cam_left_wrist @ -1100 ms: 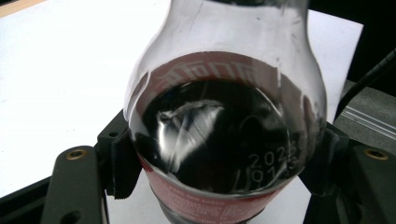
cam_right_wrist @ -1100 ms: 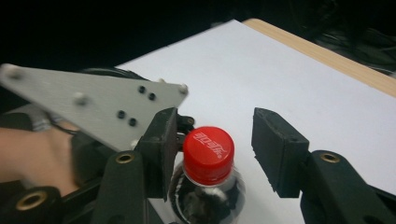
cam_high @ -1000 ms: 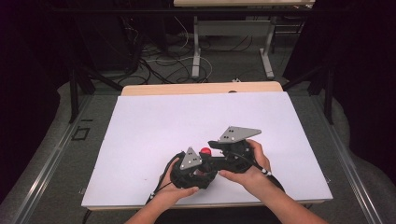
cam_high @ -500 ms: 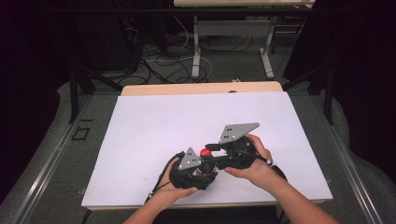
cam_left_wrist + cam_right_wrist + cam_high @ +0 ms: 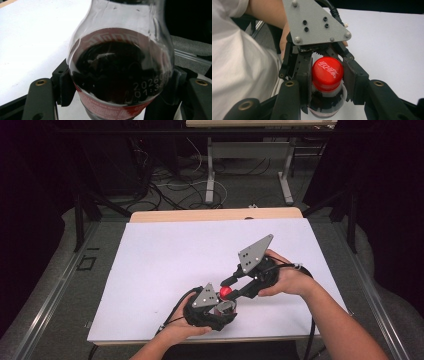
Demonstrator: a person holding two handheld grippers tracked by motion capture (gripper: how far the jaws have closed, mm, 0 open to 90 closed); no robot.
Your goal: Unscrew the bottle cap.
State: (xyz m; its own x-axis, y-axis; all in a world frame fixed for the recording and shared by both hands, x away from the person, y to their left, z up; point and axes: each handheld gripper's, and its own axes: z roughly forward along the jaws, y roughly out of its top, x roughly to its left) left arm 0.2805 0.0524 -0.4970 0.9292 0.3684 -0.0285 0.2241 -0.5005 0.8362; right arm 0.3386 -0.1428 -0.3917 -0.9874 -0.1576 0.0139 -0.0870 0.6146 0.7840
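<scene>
Gripping the bottle (image 5: 120,72) around its dark, rounded body, the left gripper (image 5: 212,306) is sitting at the lower centre of the high view, near the front edge of the white table (image 5: 165,255). In the left gripper view its jaws are pressing on both sides of the bottle just above the red label, clenched on the clear plastic, with dark drink filling the bottle up to its shoulder. The left hand (image 5: 180,332) is coming in from the bottom edge of the high view and wrapping the gripper's body from below.

Moving rightward in the high view, the red cap (image 5: 226,292) is showing as a small bright spot just right of the left gripper's grey plate. The right gripper (image 5: 235,287) is reaching down and left toward it from the right hand (image 5: 285,280), which is lying right of centre. Its jaws have just been closing, with the cap between them. In the right gripper view the red cap (image 5: 327,70) is sitting at the centre of the frame, and the two black pads are bearing against it from left and right, grasping it.
</scene>
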